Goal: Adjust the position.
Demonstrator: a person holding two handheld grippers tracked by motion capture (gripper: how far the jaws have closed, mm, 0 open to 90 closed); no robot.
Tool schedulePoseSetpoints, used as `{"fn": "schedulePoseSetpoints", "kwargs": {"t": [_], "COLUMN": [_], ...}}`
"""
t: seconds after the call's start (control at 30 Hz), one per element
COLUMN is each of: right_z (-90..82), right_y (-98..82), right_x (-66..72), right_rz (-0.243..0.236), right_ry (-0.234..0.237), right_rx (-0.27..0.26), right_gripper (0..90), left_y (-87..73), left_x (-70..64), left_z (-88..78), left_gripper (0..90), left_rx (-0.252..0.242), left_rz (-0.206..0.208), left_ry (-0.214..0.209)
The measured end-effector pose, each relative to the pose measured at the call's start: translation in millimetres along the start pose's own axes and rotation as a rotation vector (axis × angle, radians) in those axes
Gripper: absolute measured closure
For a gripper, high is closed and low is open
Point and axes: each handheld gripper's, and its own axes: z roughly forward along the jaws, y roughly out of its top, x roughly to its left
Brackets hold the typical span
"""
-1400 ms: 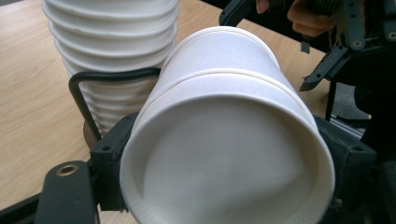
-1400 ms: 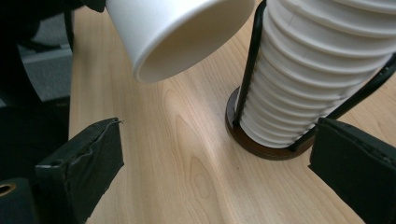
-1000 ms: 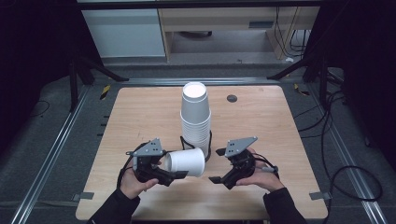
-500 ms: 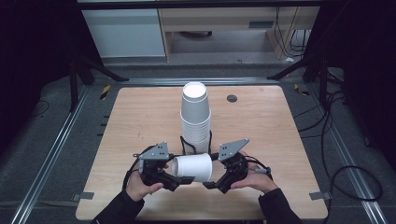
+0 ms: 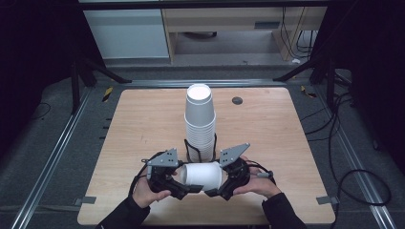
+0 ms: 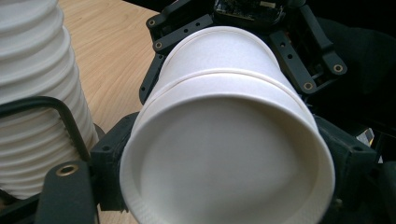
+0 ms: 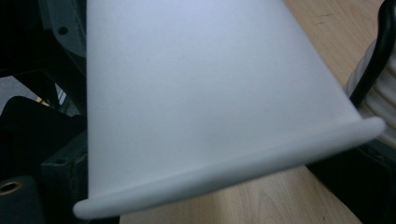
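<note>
The wooden table (image 5: 143,119) stands on a dark floor between two metal rails — one (image 5: 52,157) on the left, one (image 5: 356,157) on the right. A small dark round disc (image 5: 237,100) lies on the far right part of the tabletop. Beyond the table sits a pale cabinet (image 5: 129,28), and black cables (image 5: 344,176) loop on the floor at the right.

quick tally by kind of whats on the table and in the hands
stack of white cups, in black wire holder: 1
black wire holder: 1
white cups held sideways, two nested by the left gripper view: 2
tools, left tool and right tool: 2
total: 6
</note>
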Motion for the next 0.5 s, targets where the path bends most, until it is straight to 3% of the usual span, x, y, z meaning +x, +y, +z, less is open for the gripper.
{"fn": "schedulePoseSetpoints", "kwargs": {"t": [0.5], "right_z": [1.4], "right_y": [-3.1], "right_x": [-2.5], "right_rz": [0.004], "right_ry": [0.013], "right_rx": [0.007], "right_gripper": [10.0], "left_y": [-1.7], "left_x": [3.1], "left_z": [2.3], "left_gripper": [20.3], "left_rx": [0.012], "left_rz": [-0.008], "left_ry": [-0.006]}}
